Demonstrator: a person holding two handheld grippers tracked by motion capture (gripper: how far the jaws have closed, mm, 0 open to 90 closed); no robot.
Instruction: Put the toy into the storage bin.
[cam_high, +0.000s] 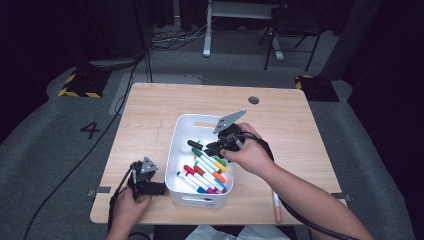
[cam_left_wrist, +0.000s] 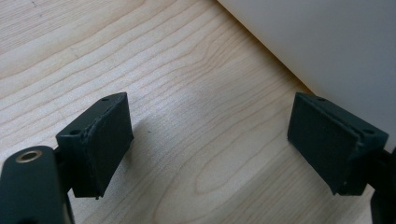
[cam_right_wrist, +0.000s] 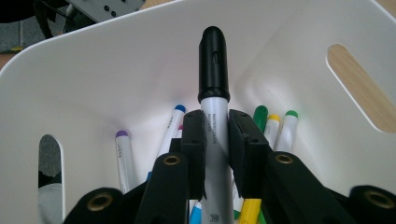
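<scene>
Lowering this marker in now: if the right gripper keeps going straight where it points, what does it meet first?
Likely the white bin's inner wall: the black-capped marker clamped in the right gripper leads and its cap would touch first. Depth is hard to judge, though nothing lies between.

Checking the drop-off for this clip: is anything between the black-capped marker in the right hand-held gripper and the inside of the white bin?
Nothing visible blocks it. The right hand-held gripper is shut on the black-capped marker, already over the open white bin. Other markers lie on the bottom, below it.
</scene>
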